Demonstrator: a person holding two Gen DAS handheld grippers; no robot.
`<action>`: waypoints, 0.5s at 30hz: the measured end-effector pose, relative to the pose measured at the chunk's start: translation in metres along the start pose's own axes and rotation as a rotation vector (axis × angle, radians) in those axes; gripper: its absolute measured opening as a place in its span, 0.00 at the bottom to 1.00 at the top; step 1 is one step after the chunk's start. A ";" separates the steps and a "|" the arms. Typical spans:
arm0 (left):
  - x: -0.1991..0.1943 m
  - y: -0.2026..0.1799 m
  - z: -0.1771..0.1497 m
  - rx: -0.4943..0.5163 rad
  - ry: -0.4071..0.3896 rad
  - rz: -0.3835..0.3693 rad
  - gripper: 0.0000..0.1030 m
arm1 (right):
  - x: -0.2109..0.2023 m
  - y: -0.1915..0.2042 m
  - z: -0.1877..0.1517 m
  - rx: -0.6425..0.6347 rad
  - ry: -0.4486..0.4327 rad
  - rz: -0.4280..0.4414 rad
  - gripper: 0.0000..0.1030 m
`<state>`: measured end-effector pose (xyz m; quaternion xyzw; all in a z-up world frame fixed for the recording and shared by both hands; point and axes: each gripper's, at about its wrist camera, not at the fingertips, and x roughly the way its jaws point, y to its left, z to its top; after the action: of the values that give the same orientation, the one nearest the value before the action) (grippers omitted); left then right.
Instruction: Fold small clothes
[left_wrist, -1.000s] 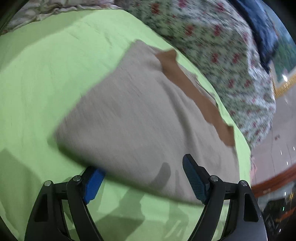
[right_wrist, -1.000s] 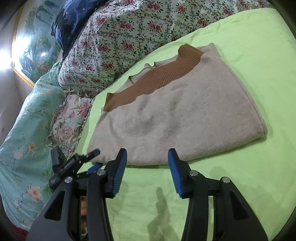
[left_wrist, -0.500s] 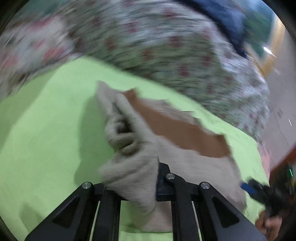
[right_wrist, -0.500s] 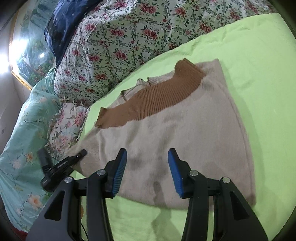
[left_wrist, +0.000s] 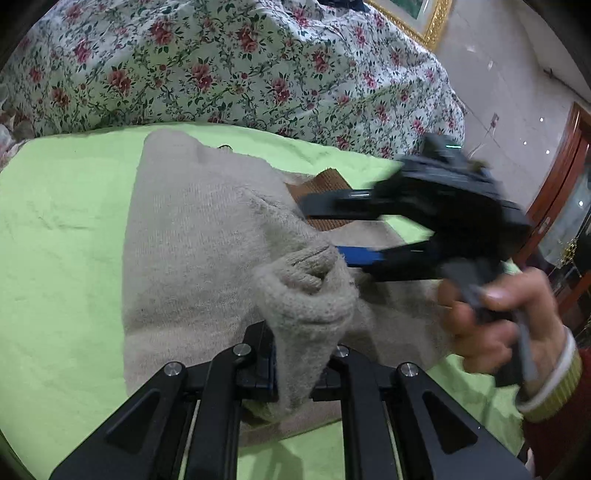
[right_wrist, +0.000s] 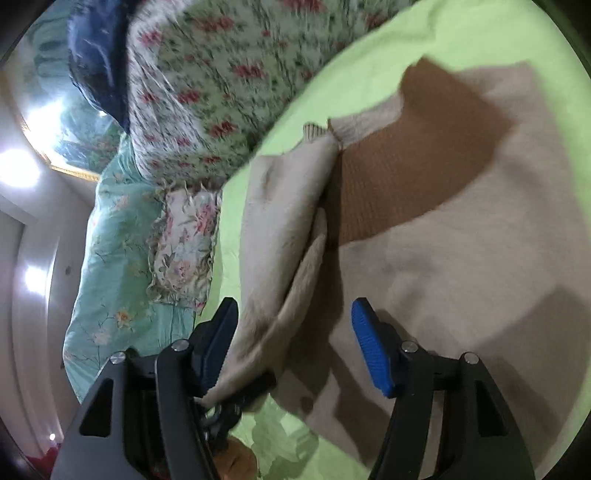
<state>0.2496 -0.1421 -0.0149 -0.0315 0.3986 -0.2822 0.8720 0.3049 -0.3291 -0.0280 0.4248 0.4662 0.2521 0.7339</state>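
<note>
The left gripper (left_wrist: 299, 363) has its jaws closed on a bunched fold of the beige sweater (left_wrist: 192, 236); beside this fold, the right gripper (right_wrist: 295, 343) has its jaws wide open, gripping nothing.

**Bedroom with a green sheet and floral bedding**

A lime sheet (left_wrist: 66, 206) covers the bed. Behind it lies a rose-print quilt (left_wrist: 229, 66), with a teal floral blanket (right_wrist: 114, 280) and a navy cloth (right_wrist: 99, 62) beside it. A gilt-framed picture (left_wrist: 413, 14) hangs on the pale wall (left_wrist: 517, 92). Red-brown wooden furniture (left_wrist: 569, 162) stands at the right.

One beige sweater (left_wrist: 207, 236), one green sheet (left_wrist: 62, 229), one floral quilt (left_wrist: 221, 62), two claws, left claw (left_wrist: 301, 365), right claw (right_wrist: 295, 343)
</note>
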 end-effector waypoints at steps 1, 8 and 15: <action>0.000 0.003 0.001 0.001 0.003 0.003 0.09 | 0.015 0.002 0.008 0.004 0.020 0.000 0.64; -0.008 -0.006 -0.002 0.060 0.018 0.009 0.07 | 0.063 0.034 0.056 -0.074 0.004 -0.020 0.15; -0.014 -0.049 0.017 0.061 -0.007 -0.165 0.07 | -0.022 0.088 0.046 -0.329 -0.098 -0.070 0.15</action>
<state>0.2311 -0.1790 0.0201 -0.0388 0.3827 -0.3650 0.8478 0.3388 -0.3185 0.0674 0.2944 0.3967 0.2782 0.8238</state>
